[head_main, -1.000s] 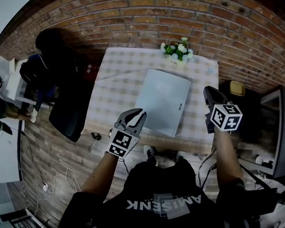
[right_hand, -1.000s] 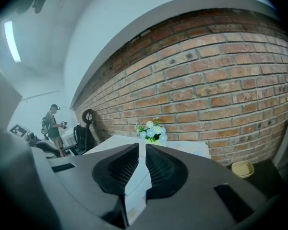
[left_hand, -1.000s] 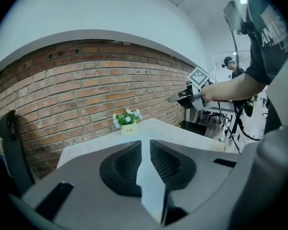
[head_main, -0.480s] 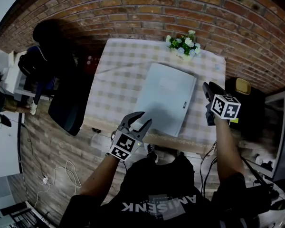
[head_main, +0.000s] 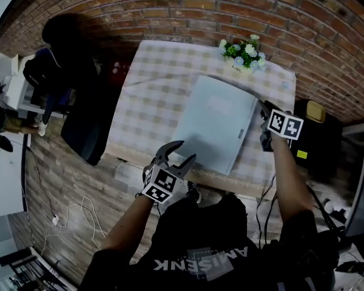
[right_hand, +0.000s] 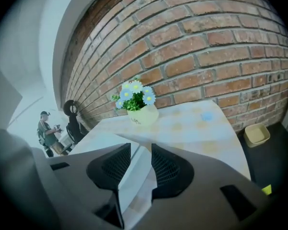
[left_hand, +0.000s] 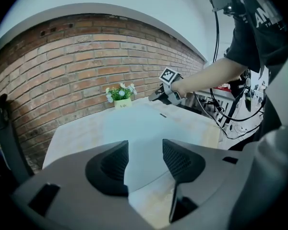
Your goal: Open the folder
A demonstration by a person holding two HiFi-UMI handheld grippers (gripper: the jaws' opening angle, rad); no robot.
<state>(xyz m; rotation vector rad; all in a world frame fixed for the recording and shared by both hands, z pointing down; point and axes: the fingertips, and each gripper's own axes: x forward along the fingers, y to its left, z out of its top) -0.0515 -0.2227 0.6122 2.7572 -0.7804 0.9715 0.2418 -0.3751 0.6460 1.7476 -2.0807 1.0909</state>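
A pale blue-grey folder (head_main: 215, 123) lies shut and flat on the checked tablecloth (head_main: 148, 90). My left gripper (head_main: 177, 154) hovers at the table's near edge, just short of the folder's near corner. Its jaws have just been opening and stand open; that corner (left_hand: 144, 128) shows beyond the gap, untouched. My right gripper (head_main: 264, 115) is at the folder's right edge, and its jaws have also just been opening. In the right gripper view (right_hand: 140, 164) the folder's edge (right_hand: 134, 171) runs under the gap with neither pad pressing on it. The left gripper view (left_hand: 145, 159) shows the right gripper (left_hand: 165, 92) across the folder.
A small pot of flowers (head_main: 242, 50) stands at the table's far edge against the brick wall (head_main: 188, 14). A black chair (head_main: 88, 123) is left of the table. A dark cabinet with a yellow dish (head_main: 315, 111) stands at the right. A person (right_hand: 47, 131) stands far off.
Both grippers have come down towards the table and their jaws have gone from nearly shut to open. The right one has closed in on the folder's right edge.
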